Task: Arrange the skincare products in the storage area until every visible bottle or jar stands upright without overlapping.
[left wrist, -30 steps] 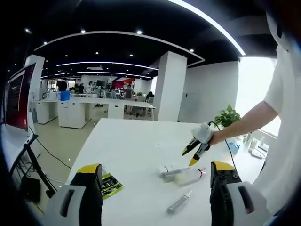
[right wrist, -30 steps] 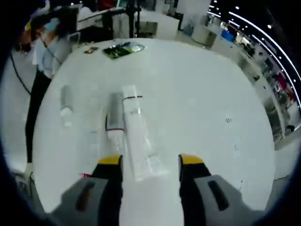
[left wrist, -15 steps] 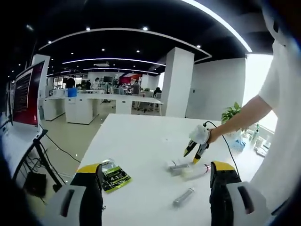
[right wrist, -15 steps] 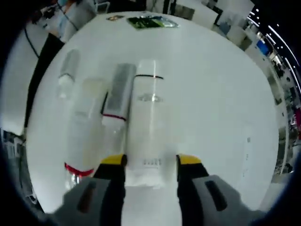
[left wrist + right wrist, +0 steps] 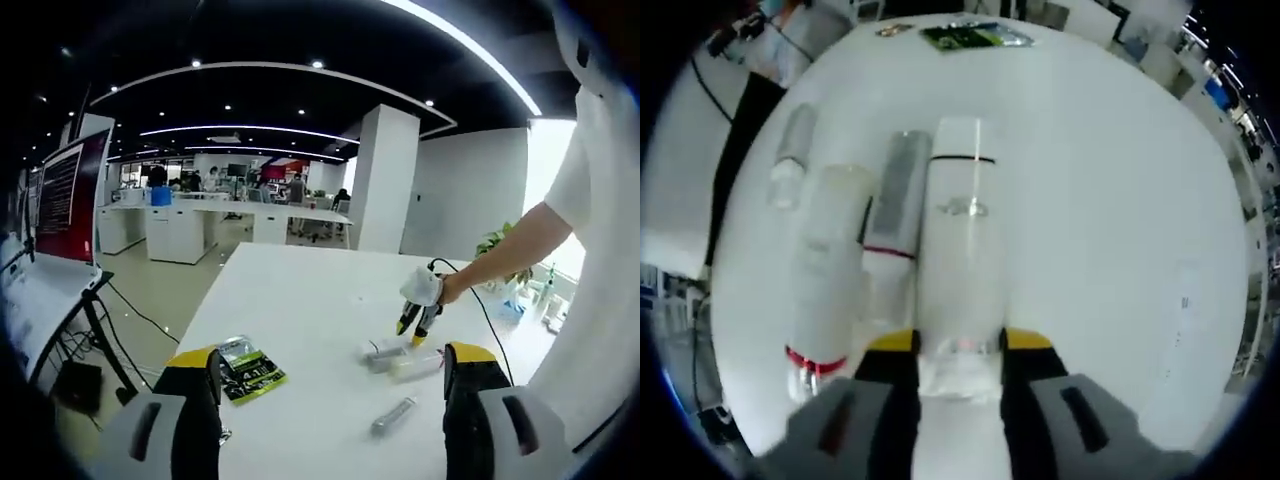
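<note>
- The right gripper (image 5: 958,350) is closing in on the white tube (image 5: 960,260); against the picture of 1 second ago the jaws are standing narrower and the tube's end is now sitting right between the yellow tips, which are touching or all but touching its sides; whether the grip is firm, the views cannot tell.
- The tube is lying flat on the white table (image 5: 1110,200), pressed side by side with a grey tube (image 5: 896,200); a clear bottle (image 5: 825,270) with a red band is lying just left of that, and a small grey bottle (image 5: 792,155) is lying apart, further left; 4 products are down, none upright.
- In the left gripper view the right gripper (image 5: 417,318) is showing at the end of a person's arm, tips down among the lying products (image 5: 400,360); it is sitting lower and closer to them than half a second ago.
- The left gripper (image 5: 330,405) is hovering well back from the cluster, its jaws wide apart and holding nothing; a green packet (image 5: 250,370) is lying near its left jaw.
- Judged from this, the task is at its start: the first pickup is being made; the white tube is likely the first to be stood up, and the neighbouring grey tube may roll or get dragged as it lifts.
</note>
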